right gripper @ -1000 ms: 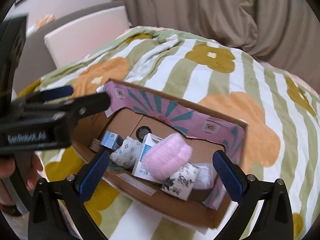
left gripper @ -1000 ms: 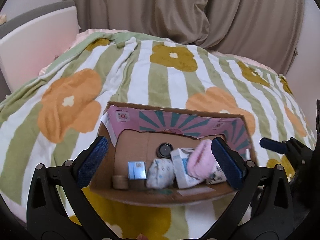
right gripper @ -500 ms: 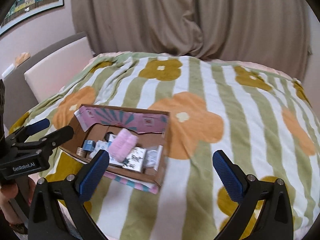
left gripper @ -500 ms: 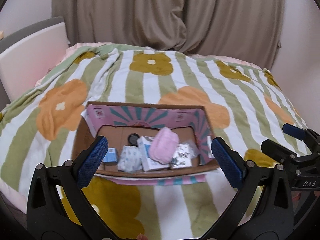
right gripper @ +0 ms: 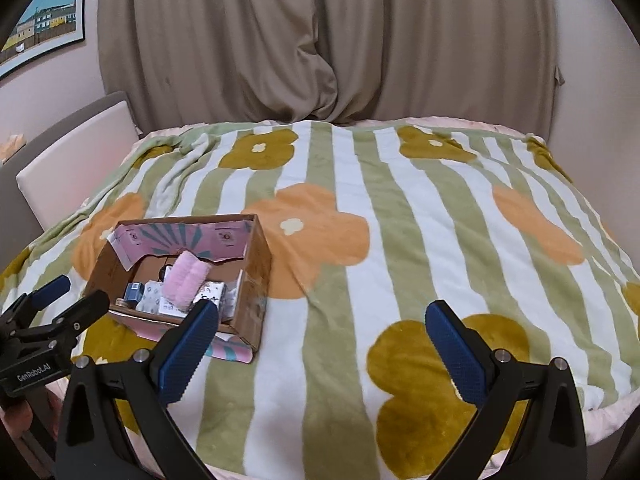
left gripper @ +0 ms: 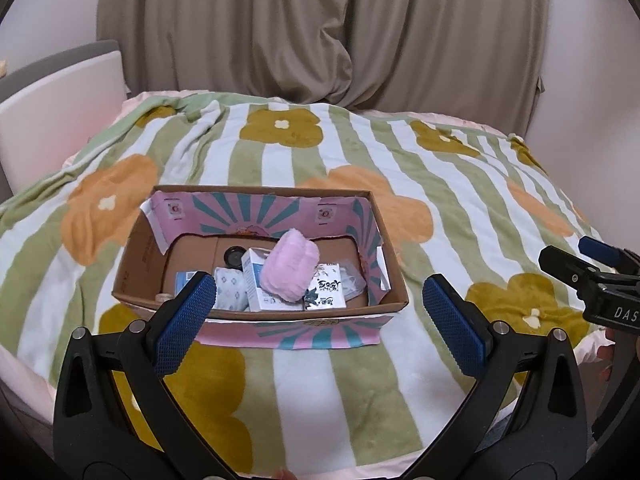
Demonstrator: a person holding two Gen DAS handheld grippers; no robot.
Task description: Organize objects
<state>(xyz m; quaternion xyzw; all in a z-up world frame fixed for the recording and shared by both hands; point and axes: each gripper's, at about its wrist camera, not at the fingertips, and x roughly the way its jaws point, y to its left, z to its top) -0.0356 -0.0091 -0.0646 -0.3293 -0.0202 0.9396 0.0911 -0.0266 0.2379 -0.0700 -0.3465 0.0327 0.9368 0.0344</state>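
cardboard box (left gripper: 256,312) on striped blanket (left gripper: 440,184) holds pink fluffy item (left gripper: 290,266) atop small packages. left gripper (left gripper: 320,308) and right gripper (right gripper: 320,336) both released, empty.

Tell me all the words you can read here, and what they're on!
"GenRobot.AI": on the left gripper, seen from the right wrist.
"DAS": on the right gripper, cut off at the picture's edge.
Print on the packets in the box: too small to read.

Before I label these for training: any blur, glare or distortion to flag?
Left wrist view: sharp, evenly lit, fisheye bends the blanket and darkens corners. Right wrist view: same bending, no glare, cardboard box contents small and soft.
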